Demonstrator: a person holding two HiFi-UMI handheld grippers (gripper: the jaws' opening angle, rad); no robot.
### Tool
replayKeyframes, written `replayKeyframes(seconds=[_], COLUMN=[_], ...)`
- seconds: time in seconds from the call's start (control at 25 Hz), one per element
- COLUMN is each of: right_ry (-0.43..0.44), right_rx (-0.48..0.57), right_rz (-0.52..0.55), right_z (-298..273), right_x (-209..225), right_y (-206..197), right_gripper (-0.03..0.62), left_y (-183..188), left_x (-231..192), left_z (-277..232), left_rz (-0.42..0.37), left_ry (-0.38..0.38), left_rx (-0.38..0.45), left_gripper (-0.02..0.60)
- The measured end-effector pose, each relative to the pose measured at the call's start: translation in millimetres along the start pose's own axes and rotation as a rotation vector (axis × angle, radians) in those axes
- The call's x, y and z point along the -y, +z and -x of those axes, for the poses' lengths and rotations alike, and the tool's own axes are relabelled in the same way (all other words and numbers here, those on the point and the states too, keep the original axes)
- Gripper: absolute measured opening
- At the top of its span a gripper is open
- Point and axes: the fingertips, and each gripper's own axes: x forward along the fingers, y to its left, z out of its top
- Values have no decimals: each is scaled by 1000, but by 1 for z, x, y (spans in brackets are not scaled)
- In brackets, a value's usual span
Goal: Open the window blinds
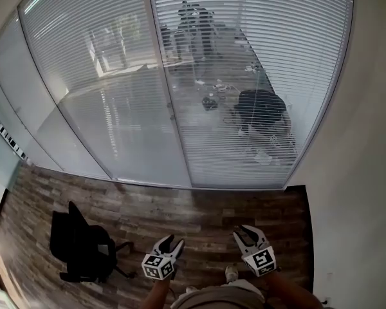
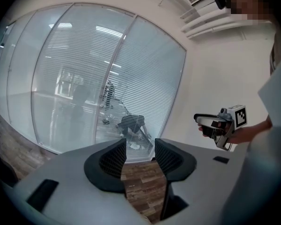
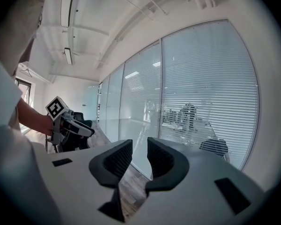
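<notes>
White slatted window blinds (image 1: 244, 63) hang fully lowered across the glass wall (image 1: 169, 102) along the far edge of the wood-plank floor (image 1: 199, 214). Their slats are tilted enough for a dim room beyond to show through. Both grippers hover over the floor's near edge, well apart from the blinds and pointing toward them. On the left gripper (image 1: 173, 242) the jaws stand spread, with only floor showing between them. The right gripper (image 1: 246, 232) is likewise spread and pinches nothing. A black office chair (image 1: 83, 246) sits near the floor's left edge, beside the left gripper.
</notes>
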Motion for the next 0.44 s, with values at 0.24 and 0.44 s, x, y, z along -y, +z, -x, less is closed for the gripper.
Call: replayKeyframes(seconds=[0.24, 0.44], right_ry=[-4, 13], right_rx=[9, 14], right_rz=[-19, -24], right_z=[-4, -12], right_x=[23, 29], right_y=[-1, 0], right_gripper=[92, 92], left_y=[9, 12], left_x=[5, 7], left_z=[-23, -36], left_rz=[2, -3], left_ry=[-13, -19], left_rx=[-3, -1], left_gripper=[195, 195])
